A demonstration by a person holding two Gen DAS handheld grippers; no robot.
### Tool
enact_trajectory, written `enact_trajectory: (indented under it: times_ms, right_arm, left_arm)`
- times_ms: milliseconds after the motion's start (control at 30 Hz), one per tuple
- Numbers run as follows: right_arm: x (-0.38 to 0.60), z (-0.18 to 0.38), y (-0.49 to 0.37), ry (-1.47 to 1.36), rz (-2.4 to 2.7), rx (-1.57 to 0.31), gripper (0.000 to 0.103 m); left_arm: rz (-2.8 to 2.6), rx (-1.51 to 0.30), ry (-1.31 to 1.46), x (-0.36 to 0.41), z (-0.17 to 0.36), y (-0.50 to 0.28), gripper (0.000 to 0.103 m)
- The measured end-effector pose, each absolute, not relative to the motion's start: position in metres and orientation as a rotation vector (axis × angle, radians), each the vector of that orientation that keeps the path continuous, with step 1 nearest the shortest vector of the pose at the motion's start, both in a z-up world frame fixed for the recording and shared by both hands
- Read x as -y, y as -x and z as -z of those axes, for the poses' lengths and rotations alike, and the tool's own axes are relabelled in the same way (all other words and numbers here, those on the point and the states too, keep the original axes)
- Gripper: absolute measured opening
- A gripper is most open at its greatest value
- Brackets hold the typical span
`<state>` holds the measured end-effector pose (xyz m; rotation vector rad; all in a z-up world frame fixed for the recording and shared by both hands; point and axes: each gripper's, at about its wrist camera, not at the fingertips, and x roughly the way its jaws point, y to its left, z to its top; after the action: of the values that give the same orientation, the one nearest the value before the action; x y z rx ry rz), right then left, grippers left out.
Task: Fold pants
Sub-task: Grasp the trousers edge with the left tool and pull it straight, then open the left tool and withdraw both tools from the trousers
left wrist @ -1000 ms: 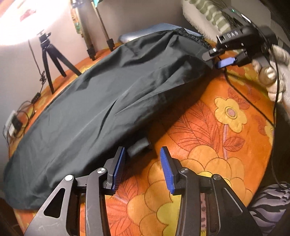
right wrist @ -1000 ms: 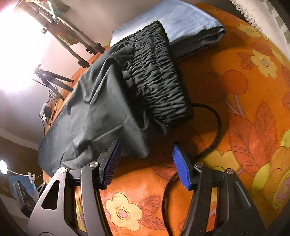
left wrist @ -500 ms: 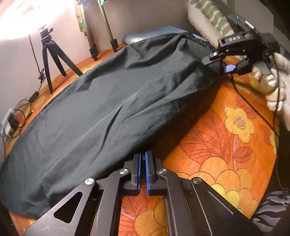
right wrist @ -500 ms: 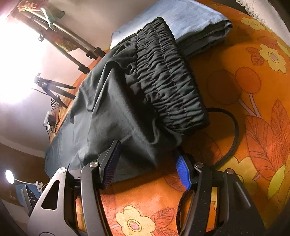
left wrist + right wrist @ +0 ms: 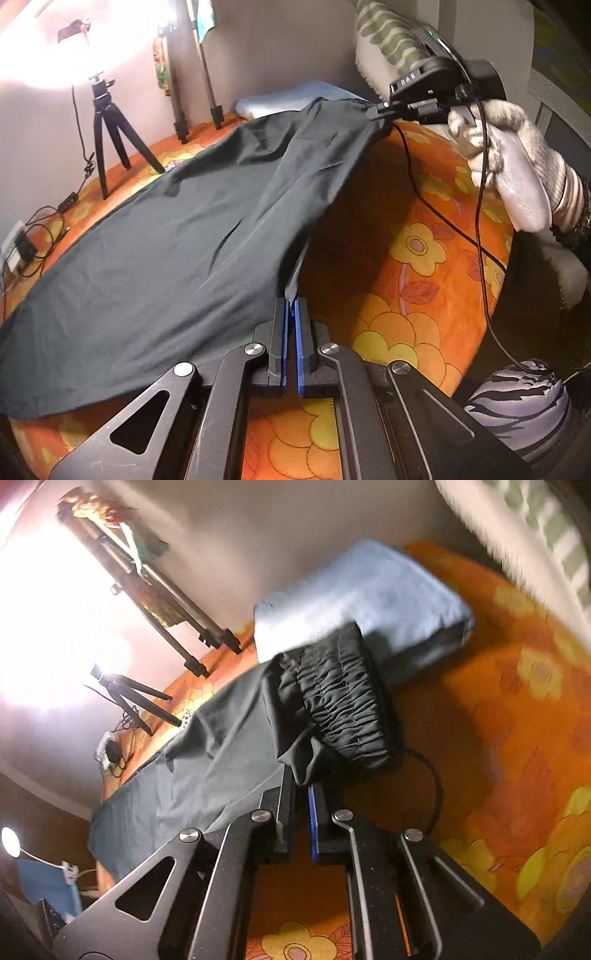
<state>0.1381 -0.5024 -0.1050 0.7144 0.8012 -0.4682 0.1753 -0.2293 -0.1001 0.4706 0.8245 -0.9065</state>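
The thin pinch is the weak spot. The left gripper (image 5: 291, 314) has its fingers (image 5: 282, 332) closed almost flat on only a narrow tab of the pants (image 5: 184, 236) at their near edge — if the cloth is pulled tight between the two grips, that tab could slip out and the edge would drop back onto the bed (image 5: 406, 295). From its own camera, the right gripper (image 5: 302, 782) has its fingers (image 5: 286, 805) shut on a bunched fold of the same dark cloth just below the gathered waistband (image 5: 343, 709); a small gap shows between the pads where the fabric is wadded, so I judge that hold to be fuller but lumpy, and it may carry an extra layer along and spoil the fold line.

A black cable (image 5: 443, 218) runs across the bedspread under the raised edge, and a loop of it (image 5: 432, 775) lies just beside the waistband — cloth swept over it could snag or fold unevenly.

The pants lie spread lengthwise on the orange flowered bed, leg end trailing off to the left, the near edge lifted off the bedspread between the two grips. In the left camera's view, the right gripper (image 5: 384, 110) holds the far corner up, steered by a gloved hand (image 5: 513, 166). Beyond the waistband sits a folded light blue cloth (image 5: 388, 602), which the waistband partly overlaps; further off stands a small tripod (image 5: 107, 133) by the wall.
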Motion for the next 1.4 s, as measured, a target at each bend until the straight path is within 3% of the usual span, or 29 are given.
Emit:
enact_trajectory:
  times_ms: [267, 367, 433, 533, 600, 1067, 1200, 1400]
  right_arm:
    - [0.502, 0.124, -0.144, -0.595, 0.533, -0.938, 0.006]
    - [0.502, 0.124, -0.141, -0.583, 0.521, -0.949, 0.013]
    - [0.498, 0.115, -0.139, -0.531, 0.532, -0.95, 0.025]
    - [0.488, 0.095, -0.135, -0.464, 0.544, -0.917, 0.036]
    - [0.48, 0.081, -0.135, -0.422, 0.538, -0.896, 0.037]
    - [0.357, -0.023, -0.2, -0.186, 0.257, -0.761, 0.057]
    - [0.313, -0.028, -0.23, -0.161, 0.162, -0.765, 0.06]
    - [0.243, -0.016, -0.282, -0.112, 0.06, -0.77, 0.065]
  left_arm:
    - [0.888, -0.85, -0.508, 0.234, 0.116, -0.185, 0.004]
    - [0.875, -0.829, -0.505, 0.228, 0.109, -0.18, 0.014]
    - [0.857, -0.808, -0.489, 0.218, 0.101, -0.179, 0.022]
    - [0.825, -0.796, -0.428, 0.195, 0.089, -0.183, 0.028]
    - [0.794, -0.796, -0.376, 0.172, 0.079, -0.188, 0.032]
    - [0.412, -0.803, 0.012, -0.035, 0.043, -0.253, 0.034]
    - [0.308, -0.791, 0.16, -0.106, 0.043, -0.273, 0.052]
    - [0.184, -0.813, 0.385, -0.205, 0.066, -0.312, 0.061]
